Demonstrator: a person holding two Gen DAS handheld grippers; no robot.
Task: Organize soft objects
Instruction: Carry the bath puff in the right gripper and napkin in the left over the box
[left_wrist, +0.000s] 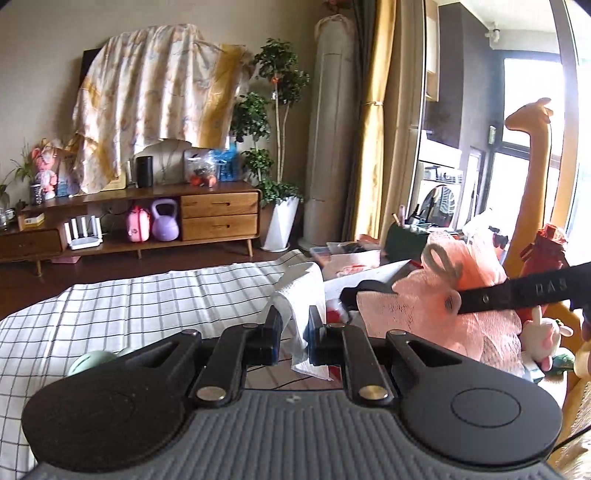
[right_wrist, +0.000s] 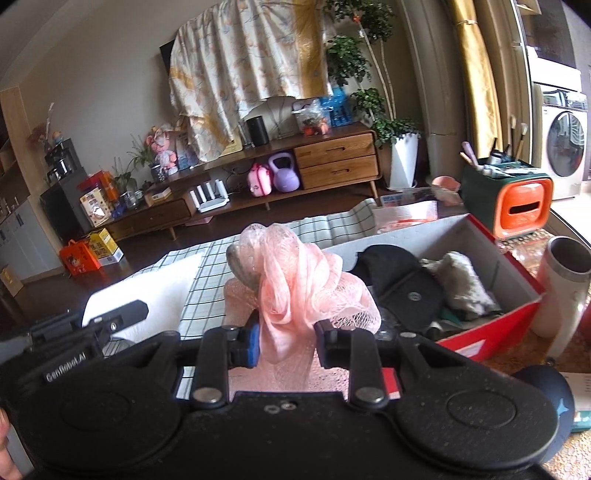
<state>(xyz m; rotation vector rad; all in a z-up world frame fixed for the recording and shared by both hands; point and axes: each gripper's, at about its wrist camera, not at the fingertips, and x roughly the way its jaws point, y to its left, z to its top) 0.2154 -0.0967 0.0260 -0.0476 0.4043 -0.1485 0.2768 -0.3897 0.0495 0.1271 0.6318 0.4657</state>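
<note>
My left gripper (left_wrist: 292, 334) is shut on a white cloth (left_wrist: 301, 295) that hangs down between its blue pads above the checked tablecloth (left_wrist: 147, 310). My right gripper (right_wrist: 286, 341) is shut on a pink mesh bath pouf (right_wrist: 291, 284) with a grey loop, held up in front of the camera. The pouf (left_wrist: 443, 310) also shows at the right of the left wrist view, with a black finger of the right gripper (left_wrist: 517, 295) across it. A red box (right_wrist: 513, 321) to the right of the pouf holds a black cap (right_wrist: 391, 266) and a grey-white fluffy item (right_wrist: 465, 280).
A white tumbler (right_wrist: 565, 288) stands right of the red box, a green and orange organiser (right_wrist: 509, 199) behind it. A small plush toy (left_wrist: 546, 336) and an orange giraffe figure (left_wrist: 535, 177) are at the far right. A wooden TV cabinet (left_wrist: 155, 221) lines the far wall.
</note>
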